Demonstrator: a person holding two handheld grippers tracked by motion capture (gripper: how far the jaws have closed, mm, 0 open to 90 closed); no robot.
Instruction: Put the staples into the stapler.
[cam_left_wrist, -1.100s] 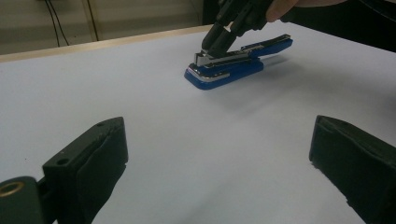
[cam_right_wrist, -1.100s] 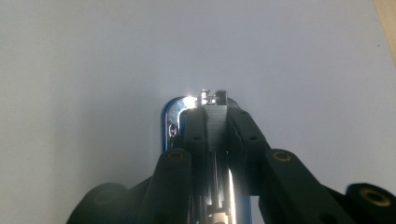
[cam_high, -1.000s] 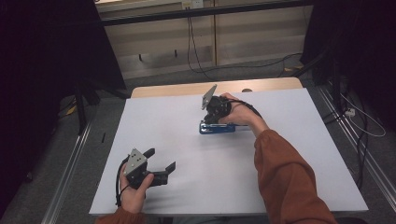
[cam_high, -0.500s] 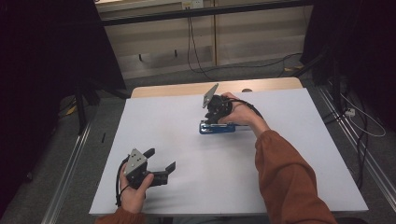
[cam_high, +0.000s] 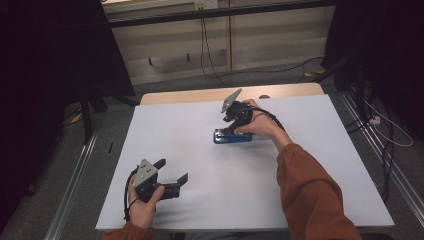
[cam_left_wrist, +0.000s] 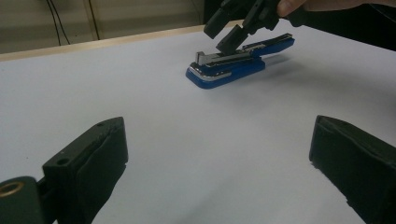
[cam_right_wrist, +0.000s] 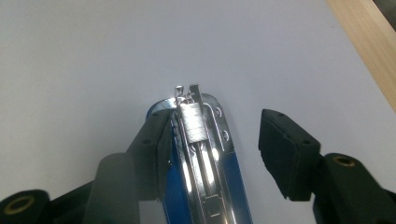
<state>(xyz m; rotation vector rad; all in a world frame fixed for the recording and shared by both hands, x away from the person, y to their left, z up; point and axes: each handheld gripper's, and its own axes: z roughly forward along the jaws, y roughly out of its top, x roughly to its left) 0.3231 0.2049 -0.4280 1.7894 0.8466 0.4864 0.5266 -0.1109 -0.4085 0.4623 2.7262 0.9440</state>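
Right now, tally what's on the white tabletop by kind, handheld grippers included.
Blue stapler: 1
Handheld grippers: 2, left gripper and right gripper
Total: 3

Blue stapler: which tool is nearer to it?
Right. The right tool straddles the blue stapler, jaws open after widening; the left tool sits apart at the near edge.

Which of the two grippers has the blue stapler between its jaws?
The right gripper: its jaws, which have just been opening, straddle the blue stapler. The left gripper rests open, well apart from it.
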